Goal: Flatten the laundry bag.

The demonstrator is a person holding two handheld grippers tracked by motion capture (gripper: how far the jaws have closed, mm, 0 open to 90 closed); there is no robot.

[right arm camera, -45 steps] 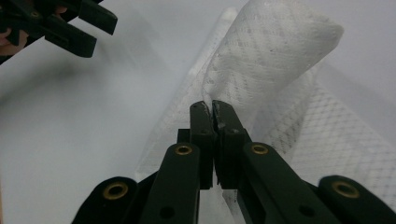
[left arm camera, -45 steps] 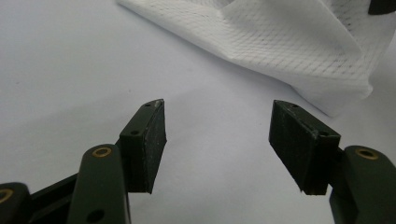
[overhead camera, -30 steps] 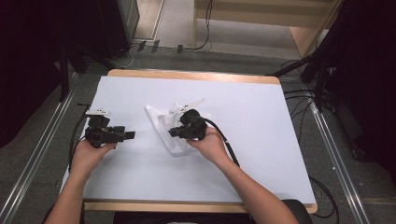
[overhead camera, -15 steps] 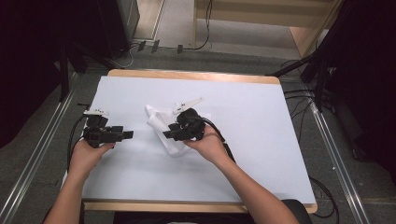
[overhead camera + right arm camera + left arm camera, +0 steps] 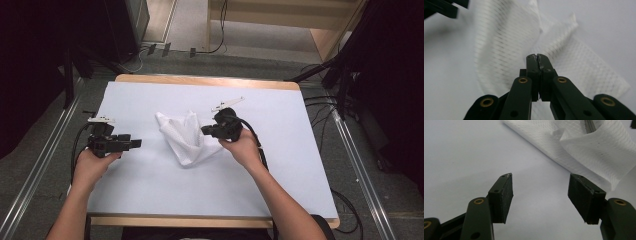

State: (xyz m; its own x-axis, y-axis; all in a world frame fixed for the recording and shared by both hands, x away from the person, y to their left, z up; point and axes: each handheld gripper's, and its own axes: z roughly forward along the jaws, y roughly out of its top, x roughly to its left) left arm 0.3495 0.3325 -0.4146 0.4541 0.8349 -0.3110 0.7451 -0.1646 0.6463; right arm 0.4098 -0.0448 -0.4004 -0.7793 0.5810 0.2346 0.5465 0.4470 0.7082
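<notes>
Surface [image 5: 150, 200]: pale and flat, with a wooden edge along the far and near sides; it carries the one thing I work on.
Cloth [image 5: 182, 137]: white mesh weave, lying rumpled a little left of the surface's middle. From above it reads as a wedge, wide at the far end and narrowing to a point toward me, so its long axis runs roughly far to near. One fold stands up off the surface on the side by my right hand.
Right claw [image 5: 206, 131]: at the cloth's right edge, pointing left into it. In its own view the jaws are pressed together tip to tip [image 5: 537, 58] with mesh all around and under them. I cannot see a fold pinched between the pads, so I judge it closed over the cloth but will not claim a grip.
Left claw [image 5: 136, 143]: near the cloth but apart from it, on bare surface to its left, pointing right. Its jaws stand wide apart [image 5: 540, 195] and hold nothing.
Relation that counts: from my left claw the cloth [image 5: 579, 152] lies ahead and to the right, its near edge running slantwise past the right jaw. My right claw is much the nearer; the left has a short reach rightward to meet the left edge.
</notes>
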